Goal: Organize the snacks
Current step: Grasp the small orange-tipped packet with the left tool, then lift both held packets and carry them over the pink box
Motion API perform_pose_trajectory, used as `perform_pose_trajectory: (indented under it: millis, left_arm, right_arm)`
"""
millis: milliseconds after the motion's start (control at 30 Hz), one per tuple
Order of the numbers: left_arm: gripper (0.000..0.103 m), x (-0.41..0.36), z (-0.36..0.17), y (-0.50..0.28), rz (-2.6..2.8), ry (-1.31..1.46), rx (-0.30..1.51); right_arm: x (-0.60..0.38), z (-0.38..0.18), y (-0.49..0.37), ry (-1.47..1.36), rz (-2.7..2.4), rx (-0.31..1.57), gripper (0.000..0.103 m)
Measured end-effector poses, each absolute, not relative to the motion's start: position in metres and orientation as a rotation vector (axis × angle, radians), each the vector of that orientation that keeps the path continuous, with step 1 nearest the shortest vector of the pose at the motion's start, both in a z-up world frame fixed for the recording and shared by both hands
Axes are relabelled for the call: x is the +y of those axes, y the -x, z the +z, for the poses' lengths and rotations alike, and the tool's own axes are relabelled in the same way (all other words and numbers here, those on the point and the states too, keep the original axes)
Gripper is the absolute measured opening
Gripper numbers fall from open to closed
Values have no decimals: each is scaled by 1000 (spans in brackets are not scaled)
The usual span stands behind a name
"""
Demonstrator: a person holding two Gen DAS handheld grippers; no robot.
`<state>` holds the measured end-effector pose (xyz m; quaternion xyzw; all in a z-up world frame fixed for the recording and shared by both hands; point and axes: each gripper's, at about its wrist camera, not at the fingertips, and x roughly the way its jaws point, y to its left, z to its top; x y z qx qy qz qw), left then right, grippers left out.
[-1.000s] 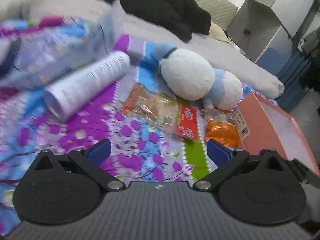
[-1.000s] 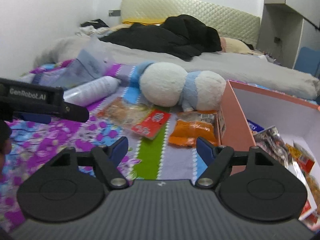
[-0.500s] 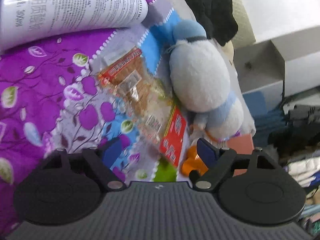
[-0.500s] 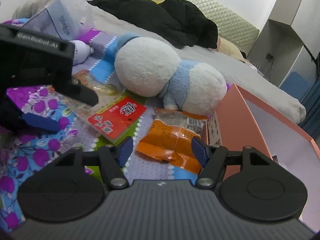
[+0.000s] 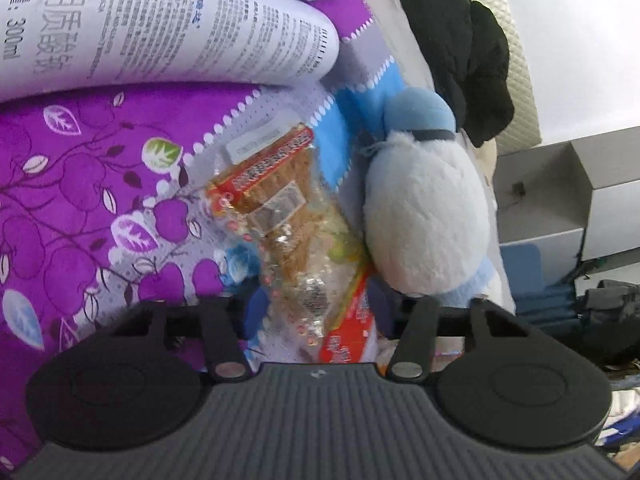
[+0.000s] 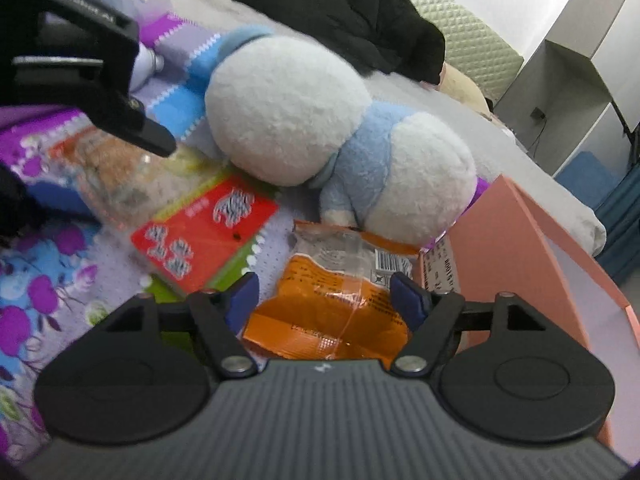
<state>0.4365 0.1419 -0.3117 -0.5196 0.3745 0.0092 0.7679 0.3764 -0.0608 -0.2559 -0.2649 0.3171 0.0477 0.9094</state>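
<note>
A clear snack bag with a red end [image 5: 292,220] lies on the patterned bedspread beside a plush toy. My left gripper [image 5: 318,314] is open, its blue pads either side of the bag's red end. That bag also shows in the right wrist view [image 6: 192,216]. An orange snack bag [image 6: 332,304] lies next to the pink box [image 6: 520,264]. My right gripper [image 6: 324,296] is open and straddles the orange bag. The left gripper's body [image 6: 76,60] shows at upper left in the right wrist view.
A white and blue plush toy [image 6: 320,136] lies just behind both bags. A white bottle [image 5: 152,28] lies at the far left. Black clothes [image 6: 340,20] and a quilted headboard are at the back. A grey cabinet [image 5: 560,200] stands on the right.
Both grippers have moved forward and down. The left one has closed in over the clear bag. The right one has come down around the orange bag.
</note>
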Motion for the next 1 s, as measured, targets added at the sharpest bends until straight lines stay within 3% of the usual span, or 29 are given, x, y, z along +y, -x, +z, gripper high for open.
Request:
perform_pose_trajectory:
  millis: [100, 167, 267, 500, 1000]
  left_arm:
    - [37, 144, -315, -442, 41, 1108, 808]
    - [19, 147, -320, -446, 53, 1114, 811]
    - [11, 152, -323, -447, 41, 1122, 809]
    - [9, 148, -311, -432, 9, 1062, 803]
    - [8, 139, -264, -345, -3, 862, 799]
  right_arm:
    - [-63, -258, -378, 529, 99, 662, 78]
    - [-66, -258, -380, 499, 107, 674, 77]
    - [-70, -258, -380, 472, 125, 687, 72]
    - [-65, -253, -374, 515, 164, 684, 60]
    - [-81, -221, -298, 356, 215, 652, 59]
